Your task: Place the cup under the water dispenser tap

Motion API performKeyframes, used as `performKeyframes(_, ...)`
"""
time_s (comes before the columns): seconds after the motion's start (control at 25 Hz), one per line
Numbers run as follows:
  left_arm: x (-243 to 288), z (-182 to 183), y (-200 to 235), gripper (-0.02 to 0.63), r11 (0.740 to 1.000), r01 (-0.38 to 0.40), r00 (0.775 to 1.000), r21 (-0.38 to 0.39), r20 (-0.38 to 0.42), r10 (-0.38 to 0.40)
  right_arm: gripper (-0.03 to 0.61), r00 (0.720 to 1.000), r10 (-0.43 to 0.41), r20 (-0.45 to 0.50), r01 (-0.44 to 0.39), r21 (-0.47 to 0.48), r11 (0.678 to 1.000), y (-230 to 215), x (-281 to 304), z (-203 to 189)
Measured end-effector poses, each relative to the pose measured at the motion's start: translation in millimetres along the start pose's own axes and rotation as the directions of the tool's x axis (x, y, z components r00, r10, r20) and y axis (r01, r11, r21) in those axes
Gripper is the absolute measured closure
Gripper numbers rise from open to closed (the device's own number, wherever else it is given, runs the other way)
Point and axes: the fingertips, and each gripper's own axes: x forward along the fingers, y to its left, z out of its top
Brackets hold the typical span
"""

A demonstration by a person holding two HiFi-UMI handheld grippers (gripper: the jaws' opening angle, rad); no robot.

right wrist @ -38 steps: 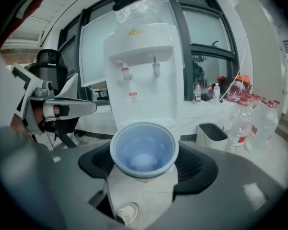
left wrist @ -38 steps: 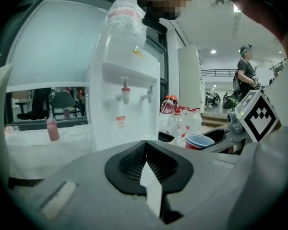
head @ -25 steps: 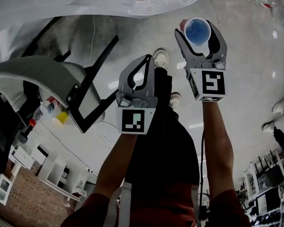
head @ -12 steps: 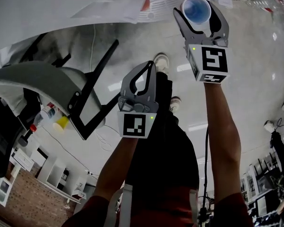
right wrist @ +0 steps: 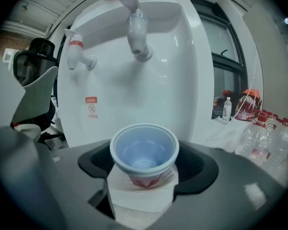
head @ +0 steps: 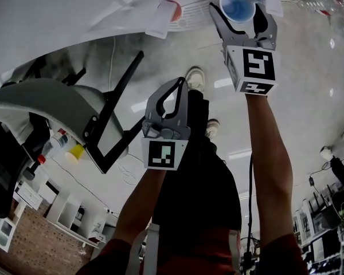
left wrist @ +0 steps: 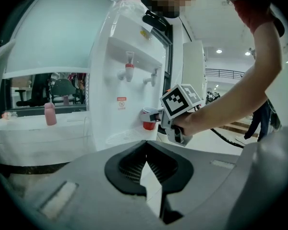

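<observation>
Fingers of right gripper wide, clamped on cup, held upright to catch from tap at 12 o'clock; left gripper closed, empty, likely parked clear.

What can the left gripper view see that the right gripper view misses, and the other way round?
Only the left gripper view shows the right gripper from the side, the person's arm behind it, and a pink bottle on the counter.
Only the right gripper view shows the cup from above, empty inside, plus a chair and clear plastic bottles.
Both show the white water dispenser, its red-marked tap and plain tap, and the cup held in the right gripper's fingers.
</observation>
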Motion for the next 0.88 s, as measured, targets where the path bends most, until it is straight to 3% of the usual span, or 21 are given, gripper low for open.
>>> performKeyframes(0.28,3,-2,-5,0.615,1.0,0.015,1.0,-0.002,-0.01,-0.015,0.204,1.0,0.018,-0.006,-0.017,0.113,0.993,0,1,-2)
performKeyframes(0.64,4,1,-4,0.615,1.0,0.017,1.0,0.011,-0.007,-0.017,0.149,0.998,0.053,-0.037,-0.051,0.05,0.997,10,1,-10)
performKeyframes(0.88,2,7,-7,0.615,1.0,0.012,1.0,0.006,0.005,-0.012,0.147,0.998,0.042,-0.056,-0.038,0.067,0.997,12,-15,-21)
